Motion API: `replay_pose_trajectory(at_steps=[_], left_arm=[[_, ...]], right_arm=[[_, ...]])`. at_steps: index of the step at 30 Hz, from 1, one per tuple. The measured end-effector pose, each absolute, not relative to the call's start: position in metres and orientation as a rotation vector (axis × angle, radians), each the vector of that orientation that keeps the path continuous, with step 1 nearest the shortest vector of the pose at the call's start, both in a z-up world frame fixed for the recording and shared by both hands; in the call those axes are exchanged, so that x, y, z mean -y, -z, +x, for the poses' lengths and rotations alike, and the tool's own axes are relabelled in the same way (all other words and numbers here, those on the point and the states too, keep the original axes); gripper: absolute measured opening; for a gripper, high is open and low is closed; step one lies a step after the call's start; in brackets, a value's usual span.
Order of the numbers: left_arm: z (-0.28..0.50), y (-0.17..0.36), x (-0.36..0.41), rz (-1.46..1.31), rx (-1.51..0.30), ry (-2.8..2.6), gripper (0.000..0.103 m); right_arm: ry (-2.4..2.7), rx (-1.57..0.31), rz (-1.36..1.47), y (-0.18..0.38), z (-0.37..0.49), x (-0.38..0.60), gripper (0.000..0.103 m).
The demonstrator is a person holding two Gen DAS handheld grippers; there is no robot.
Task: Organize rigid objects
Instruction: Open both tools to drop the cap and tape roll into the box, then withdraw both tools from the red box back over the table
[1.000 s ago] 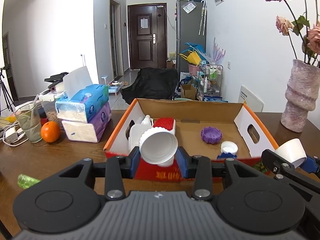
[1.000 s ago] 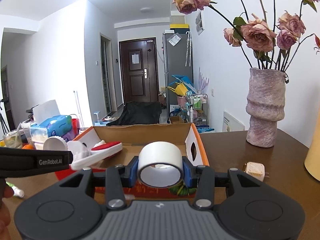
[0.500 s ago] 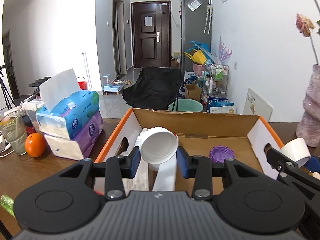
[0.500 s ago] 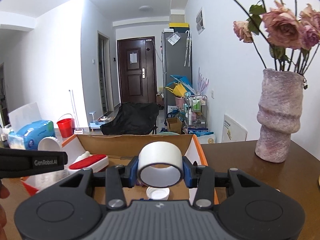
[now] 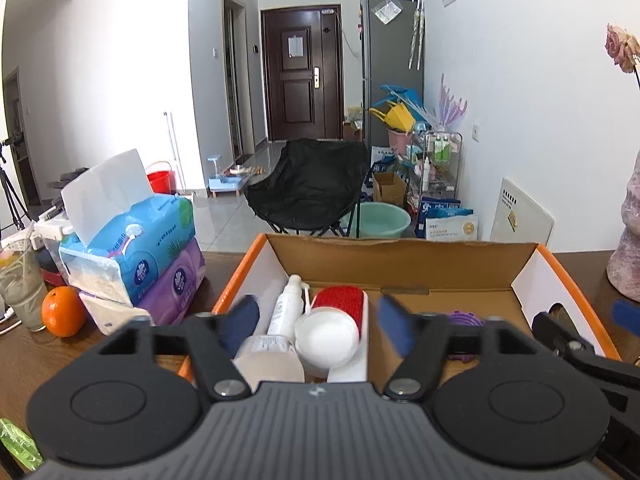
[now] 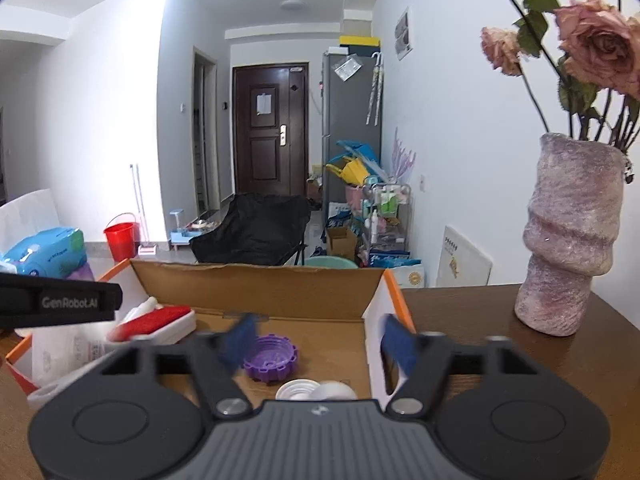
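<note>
An orange-rimmed cardboard box (image 5: 400,250) stands on the brown table. My left gripper (image 5: 318,326) is open above the box's left part. Just below it a white cup (image 5: 326,338) lies on a red-and-white brush (image 5: 340,306), next to a white spray bottle (image 5: 286,310). My right gripper (image 6: 318,342) is open above the box's right part (image 6: 256,280). A purple lid (image 6: 270,358) lies on the box floor, with a white lid (image 6: 298,390) and a white tape roll (image 6: 334,390) at the near edge, partly hidden by the gripper body.
Stacked tissue packs (image 5: 136,252), an orange (image 5: 62,312) and a glass (image 5: 20,280) stand left of the box. A pink vase with dried roses (image 6: 572,240) stands on the table at the right. A green object (image 5: 16,446) lies at the near left.
Both grippers moved forward over the box and opened. The white cup dropped from the left gripper onto the brush. The white tape roll dropped from the right gripper into the box.
</note>
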State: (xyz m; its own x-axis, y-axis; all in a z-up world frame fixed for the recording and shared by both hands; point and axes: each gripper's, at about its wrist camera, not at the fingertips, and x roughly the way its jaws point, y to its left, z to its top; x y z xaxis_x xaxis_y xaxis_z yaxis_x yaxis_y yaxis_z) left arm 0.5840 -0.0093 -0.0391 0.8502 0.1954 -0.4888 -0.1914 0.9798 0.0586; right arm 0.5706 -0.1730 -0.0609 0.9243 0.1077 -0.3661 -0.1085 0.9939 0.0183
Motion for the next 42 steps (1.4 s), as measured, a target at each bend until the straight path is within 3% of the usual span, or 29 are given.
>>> replay_pose_trajectory(at_steps=[5,8,42], left_arm=[[0.580,0.036,0.011,0.013,-0.495,-0.203,0.097],[0.578,0.033,0.010,0.013,-0.481,-0.209,0.103],[0.485,0.024,-0.047,-0.021,-0.450,-0.302,0.103]], right_arm=[[-0.095,-0.359,0.003,0.058,0.567,0.177,0.099],[-0.084,-0.359,0.001,0.057,0.567,0.179,0.102],[0.042,-0.343,0.041,0.053,0.493,0.250,0.103]])
